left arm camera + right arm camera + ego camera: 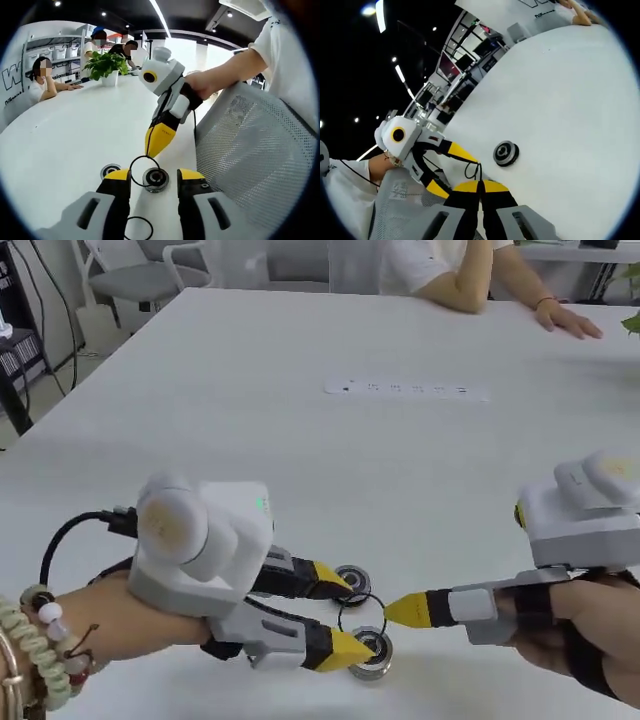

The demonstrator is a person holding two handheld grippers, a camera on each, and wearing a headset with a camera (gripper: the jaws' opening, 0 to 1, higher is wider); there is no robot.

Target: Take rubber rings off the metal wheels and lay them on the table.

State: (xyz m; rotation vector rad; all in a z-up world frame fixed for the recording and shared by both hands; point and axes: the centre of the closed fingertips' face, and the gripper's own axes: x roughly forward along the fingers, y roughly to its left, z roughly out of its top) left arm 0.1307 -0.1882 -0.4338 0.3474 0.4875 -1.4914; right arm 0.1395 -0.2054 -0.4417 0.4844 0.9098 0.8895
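The right gripper's [392, 612] jaws are closed to a point and pinch the rubber ring [132, 169] by its edge. The left gripper's [348, 615] jaws stand open on either side of the near wheel [155, 180]; I cannot tell if they press on it. The ring arches up from that wheel and looks partly caught on it.

The ring is a thin, stretchy black cord held between smooth tapered yellow tips, so it could slip free and spring back onto the wheel. The wheel is small, round, shiny metal on a slick white counter [300, 440], so it may slide or lift with the pull unless pinned.

A second wheel [110, 171] sits just beside the near wheel. A loose ring [137, 227] lies flat near it, between the left jaws.
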